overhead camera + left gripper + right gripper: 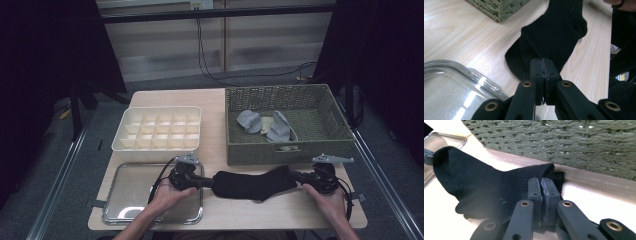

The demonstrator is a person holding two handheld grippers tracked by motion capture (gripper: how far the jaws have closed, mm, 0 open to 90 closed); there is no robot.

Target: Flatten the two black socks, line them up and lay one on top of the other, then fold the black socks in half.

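A black sock (252, 184) is held stretched between two grippers above the front of a pale wooden table (215, 100). The left gripper (204, 182) is clamped on one end, beside a shiny metal tray (131, 192); the right gripper (296, 176) is clamped on the other end, in front of a woven basket (285, 150). In both gripper views the black jaws are seen pressed together on the ribbed knit, the pinched fabric hidden between the pads. Which end is toe or cuff cannot be made out from above. Two grey socks (250, 121) are seen crumpled inside the basket, partly masked by its front wall. A cream plastic organiser (160, 129), divided into small square cells, is set behind the tray. The person's forearms are cut off at the bottom edge.
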